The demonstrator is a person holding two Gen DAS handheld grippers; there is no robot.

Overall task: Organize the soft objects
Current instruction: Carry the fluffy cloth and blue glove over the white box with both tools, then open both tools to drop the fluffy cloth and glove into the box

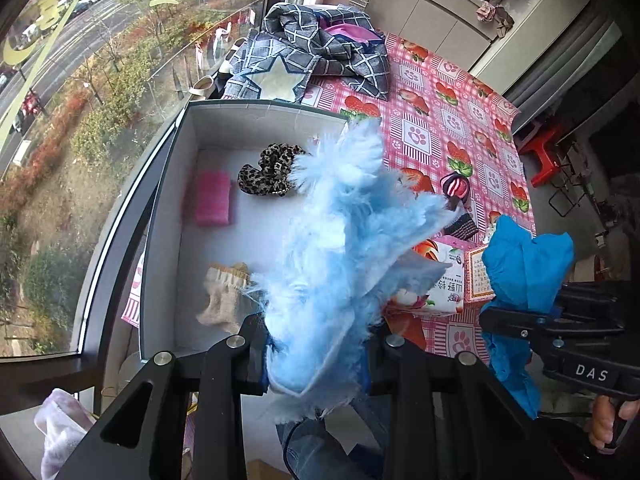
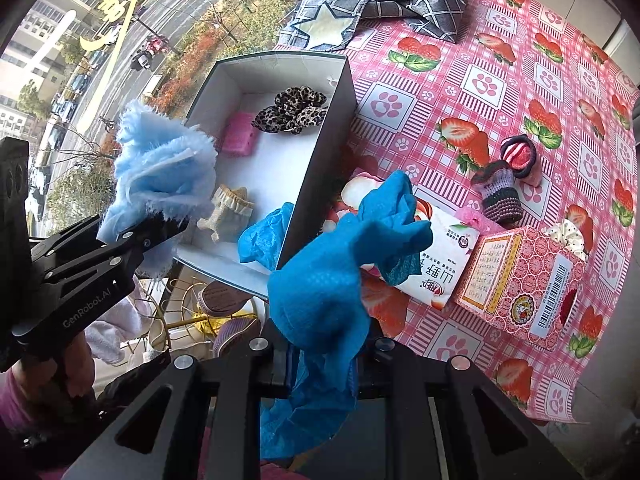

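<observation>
Fluffy pale-blue cloth [image 1: 340,240] pinched in the left gripper [image 1: 316,344] and blue cloth [image 2: 340,264] clamped in the right gripper [image 2: 320,356] should each be carried fully over the white box [image 2: 320,152] wall before letting go.

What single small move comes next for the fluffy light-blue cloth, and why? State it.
Probably lower the left hand-held gripper into the white box and let go. It is shut on the fluffy cloth, which hangs above the box, where a leopard scrunchie, pink pad and beige sock already lie.
</observation>
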